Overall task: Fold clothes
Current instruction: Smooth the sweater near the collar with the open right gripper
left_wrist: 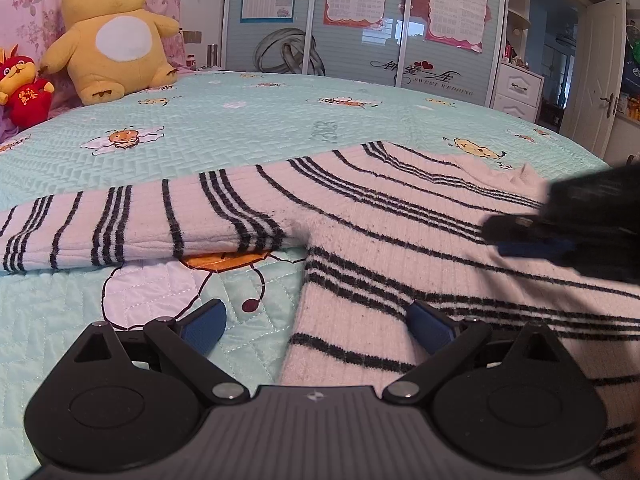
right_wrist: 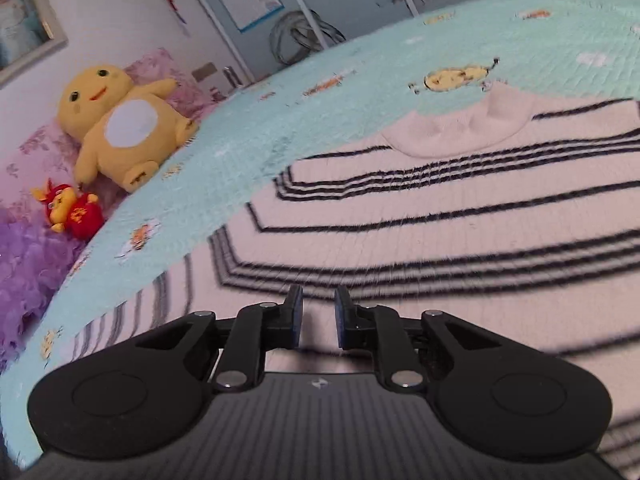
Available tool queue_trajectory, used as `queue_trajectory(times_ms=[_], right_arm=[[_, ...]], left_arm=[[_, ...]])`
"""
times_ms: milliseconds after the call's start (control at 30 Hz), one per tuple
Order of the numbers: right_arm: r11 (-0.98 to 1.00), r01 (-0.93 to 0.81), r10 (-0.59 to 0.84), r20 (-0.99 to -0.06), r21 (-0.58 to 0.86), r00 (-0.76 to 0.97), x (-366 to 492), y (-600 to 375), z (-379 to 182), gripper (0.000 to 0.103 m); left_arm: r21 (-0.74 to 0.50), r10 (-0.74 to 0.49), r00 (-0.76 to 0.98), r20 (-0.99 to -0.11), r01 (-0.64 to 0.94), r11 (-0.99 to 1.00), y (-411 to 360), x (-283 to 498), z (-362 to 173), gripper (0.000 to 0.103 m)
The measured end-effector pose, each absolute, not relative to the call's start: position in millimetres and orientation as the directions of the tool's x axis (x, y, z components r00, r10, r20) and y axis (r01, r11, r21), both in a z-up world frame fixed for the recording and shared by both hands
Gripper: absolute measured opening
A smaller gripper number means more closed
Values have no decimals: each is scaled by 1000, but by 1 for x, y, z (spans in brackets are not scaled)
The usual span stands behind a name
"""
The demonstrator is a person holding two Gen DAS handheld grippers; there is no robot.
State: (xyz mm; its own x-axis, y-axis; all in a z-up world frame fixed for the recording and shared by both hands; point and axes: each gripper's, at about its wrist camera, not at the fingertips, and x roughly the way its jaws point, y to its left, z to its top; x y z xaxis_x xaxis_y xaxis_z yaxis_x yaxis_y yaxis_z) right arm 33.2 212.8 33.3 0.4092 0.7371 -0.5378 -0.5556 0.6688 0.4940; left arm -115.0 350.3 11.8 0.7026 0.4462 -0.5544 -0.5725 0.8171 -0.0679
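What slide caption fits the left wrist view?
Open left gripper poised at the striped sweater spread on the quilted bed.

Left tongs (left_wrist: 316, 330) spread wide open, fingers low and level. Right tongs (right_wrist: 318, 316) nearly closed, narrow gap between pads, nothing gripped, tilted view.

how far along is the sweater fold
Barely begun. Done: the striped sweater lies spread flat on the bed, collar away. In hand: nothing; the left gripper is wide open at its side edge, the right gripper above the body, jaws narrowly apart. Left: sleeve unfolded, all folds remain.
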Motion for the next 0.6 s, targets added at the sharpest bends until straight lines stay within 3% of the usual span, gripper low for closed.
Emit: queue_trajectory(times_ms=[167,200,233,433,600], right_arm=[[666,-556,741,-523,497,421,11,186,35,20],[671,-554,737,-525,493,426,10,183,33,24],[676,-552,733,-527,489,431,8,181,31,36],[700,-546,710,-531,460,463,-2,166,26,35],[675,-528,738,-471,515,483,-36,134,42,36]], left_arm=[[-65,447,702,-555,-573,817,350,-115,12,102],[-64,448,701,-555,-573,817,349,-115,12,102],[-62,448,700,-556,-573,817,349,-115,12,102],[-66,446,700,-557,-573,817,351,-114,12,102],[-65,446,699,-559,-573,817,350,-112,12,102]])
